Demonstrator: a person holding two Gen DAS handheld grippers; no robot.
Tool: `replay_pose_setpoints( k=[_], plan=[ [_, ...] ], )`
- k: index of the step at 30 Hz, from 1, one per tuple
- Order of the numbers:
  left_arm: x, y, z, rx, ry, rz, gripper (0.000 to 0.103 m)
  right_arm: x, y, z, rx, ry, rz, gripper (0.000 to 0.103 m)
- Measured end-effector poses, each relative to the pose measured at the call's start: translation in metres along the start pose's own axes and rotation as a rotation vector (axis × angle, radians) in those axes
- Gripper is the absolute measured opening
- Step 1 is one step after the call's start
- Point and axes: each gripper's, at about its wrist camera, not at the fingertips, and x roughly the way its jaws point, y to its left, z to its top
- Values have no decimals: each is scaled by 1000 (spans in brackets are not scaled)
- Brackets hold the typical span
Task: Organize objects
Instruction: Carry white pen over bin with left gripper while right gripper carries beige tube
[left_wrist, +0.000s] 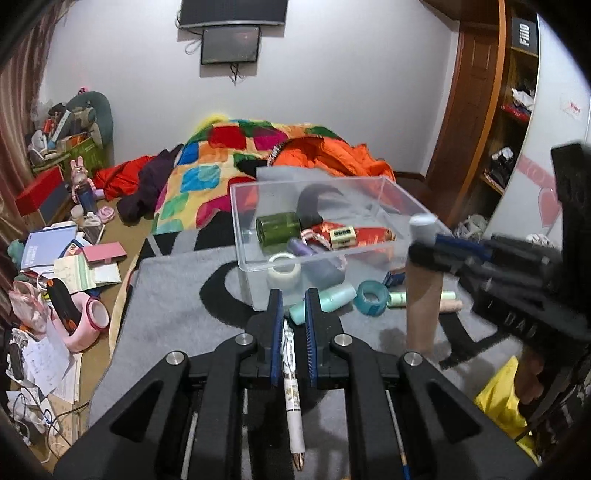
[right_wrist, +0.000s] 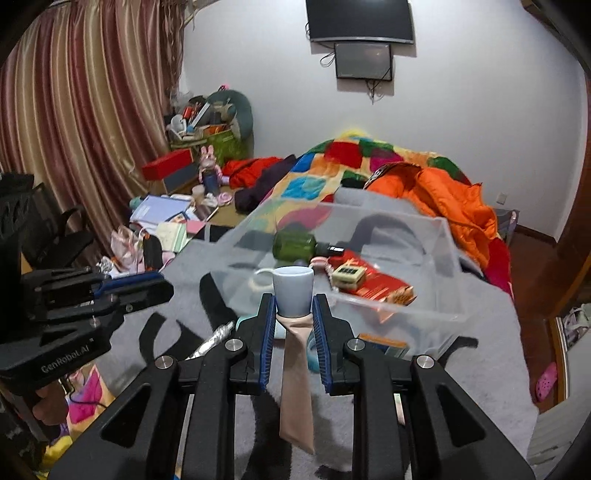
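1. Left wrist view: my left gripper is closed tight on a white pen, its body running back between my blue pads and its metallic tip pointing toward the camera.
2. Just ahead of those fingers stands the clear plastic box on the grey blanket. Inside it lie a green bottle, a small beige timer and a red packet.
3. Outside the box, at its near wall, lie a mint bottle, a teal tape roll and a pale green tube. A white tape roll shows through the near corner; I cannot tell whether it lies inside.
4. My right gripper comes in from the right of this view, holding a beige tube upright, its grey cap uppermost.
5. Right wrist view: my right gripper is nearly closed, its pads pinching the beige tube just below the cap, lifted in front of the box.
6. My left gripper is at the left of this view, and the pen shows partly beneath it.
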Motion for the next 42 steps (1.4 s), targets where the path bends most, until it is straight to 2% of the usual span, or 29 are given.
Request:
replay_pose_setpoints(
  k=[1,5,9,14,15,17,23,34,42],
  plan=[
    [2,1,-2,4,12,-2,11,-4,-2,2,4,-15,-10,18],
    [23,2,-17,34,90,25,26,-15,-10,11,21,-57,-31,18],
    [52,4,-36,51,195,26,27,-24,-14,19,29,-92,-49,18],
    [75,1,-48,61,233,22,27,-33,-14,24,35,-122,-56,18],
    [76,-1,-48,71,218,33,24,-35,-14,24,36,-128,-59,18],
    [76,-4,-47,77,212,25,11,-40,-15,24,38,-139,-62,18],
    [52,-4,-33,64,135,29,10,-52,-20,30,49,-179,-83,18],
    [-5,6,24,15,-64,40,10,-57,-42,48,99,-223,-113,18],
    [-12,5,62,1,-143,40,10,-56,-63,64,126,-250,-192,18]
  ],
)
